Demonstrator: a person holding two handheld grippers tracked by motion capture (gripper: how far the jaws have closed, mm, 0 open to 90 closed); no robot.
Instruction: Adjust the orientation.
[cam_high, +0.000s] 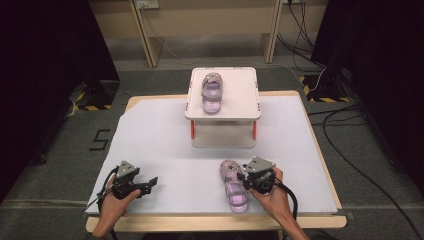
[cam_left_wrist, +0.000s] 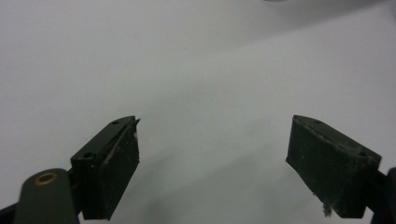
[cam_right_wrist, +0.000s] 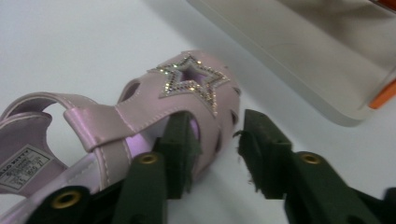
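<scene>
A pink sandal (cam_high: 233, 187) with a glittery star lies near the table's front edge, toe pointing away; the star (cam_right_wrist: 189, 80) is close up in the right gripper view. My right gripper (cam_high: 243, 179) (cam_right_wrist: 219, 149) straddles the sandal's right side wall by the toe. One jaw sits inside the shoe and the other outside, with a small gap showing, so the pads do not press. A matching sandal (cam_high: 212, 92) rests on the white raised stand (cam_high: 240, 107). My left gripper (cam_high: 150, 184) (cam_left_wrist: 212, 158) stands open over bare table at the front left.
The white stand (cam_right_wrist: 299, 56) on orange legs occupies the table's far middle. The white table sheet (cam_high: 165, 145) lies between the stand and both hands. Cables trail over the floor to the right of the table.
</scene>
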